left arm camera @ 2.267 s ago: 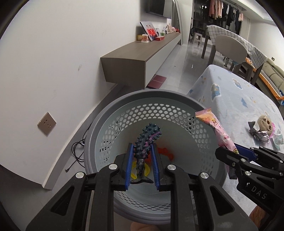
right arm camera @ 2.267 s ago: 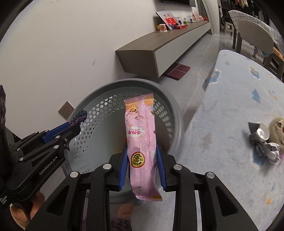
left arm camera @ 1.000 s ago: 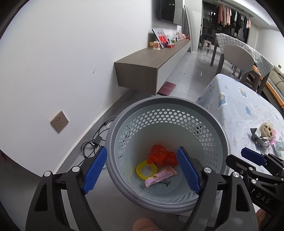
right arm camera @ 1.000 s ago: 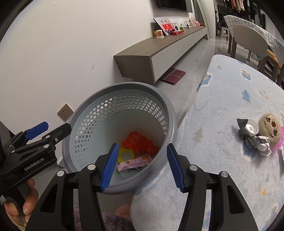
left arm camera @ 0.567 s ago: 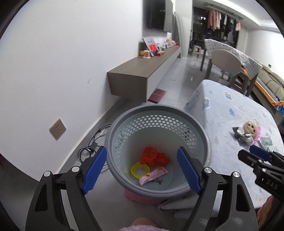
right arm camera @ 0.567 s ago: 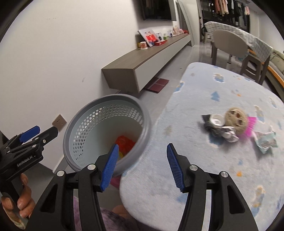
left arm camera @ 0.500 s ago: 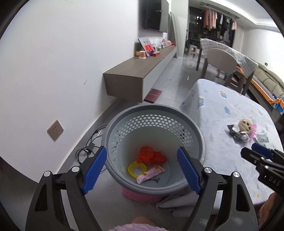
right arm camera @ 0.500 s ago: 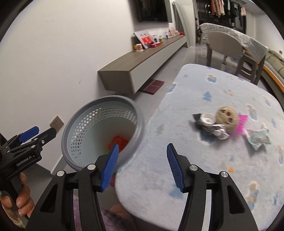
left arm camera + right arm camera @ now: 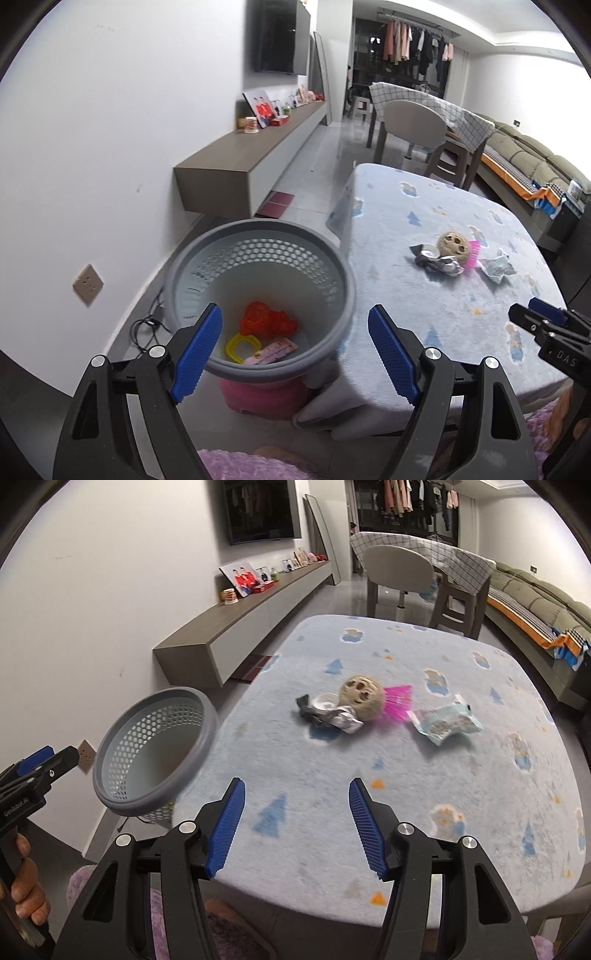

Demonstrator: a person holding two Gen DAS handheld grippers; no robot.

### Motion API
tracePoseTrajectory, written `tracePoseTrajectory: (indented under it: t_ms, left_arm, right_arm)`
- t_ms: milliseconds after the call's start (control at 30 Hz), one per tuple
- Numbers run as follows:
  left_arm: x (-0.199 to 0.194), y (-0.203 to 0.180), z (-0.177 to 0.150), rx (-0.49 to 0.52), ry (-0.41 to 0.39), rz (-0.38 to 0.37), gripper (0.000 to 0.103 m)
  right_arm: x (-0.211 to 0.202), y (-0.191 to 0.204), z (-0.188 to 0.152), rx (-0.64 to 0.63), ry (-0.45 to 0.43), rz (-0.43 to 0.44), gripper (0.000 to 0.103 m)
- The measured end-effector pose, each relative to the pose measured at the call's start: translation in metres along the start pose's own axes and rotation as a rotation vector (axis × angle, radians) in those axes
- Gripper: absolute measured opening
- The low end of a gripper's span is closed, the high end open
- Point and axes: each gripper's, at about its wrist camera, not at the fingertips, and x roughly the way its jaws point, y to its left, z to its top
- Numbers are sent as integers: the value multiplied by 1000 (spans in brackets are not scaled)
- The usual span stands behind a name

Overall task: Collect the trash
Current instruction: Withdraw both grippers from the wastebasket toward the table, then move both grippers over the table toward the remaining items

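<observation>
Left tongs: spread, nothing between pads, above basket. Right tongs: spread, empty, over counter.

Basket: one, beside counter edge, holding three items: red crumple, yellow ring, pink wrapper, long axis slanting up-right.

Counter: four items clustered: foil scrap, round tan piece, pink brush, pale wrapper, long axis sideways.

Open cloth is left free nearer than the crumpled wrapper; the basket is set at its left.
</observation>
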Motion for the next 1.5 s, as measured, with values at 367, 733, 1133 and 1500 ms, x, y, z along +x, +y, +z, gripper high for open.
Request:
tracePoseTrajectory:
  t_ms: [367, 733, 1133, 1500]
  left_arm:
    - [67, -81, 42, 36, 18, -60, 80]
    - [119, -144, 112, 116, 112, -85, 80]
    - [147, -159, 86, 152, 82, -130, 80]
    - [122, -156, 63, 157, 63, -130, 80]
  right_arm:
    - [56, -90, 30, 43, 40, 7, 57]
    - [83, -162, 95, 154, 130, -35, 57]
    - [97, -185, 65, 225, 58, -86, 57]
    - [63, -172, 52, 150, 23, -120, 57]
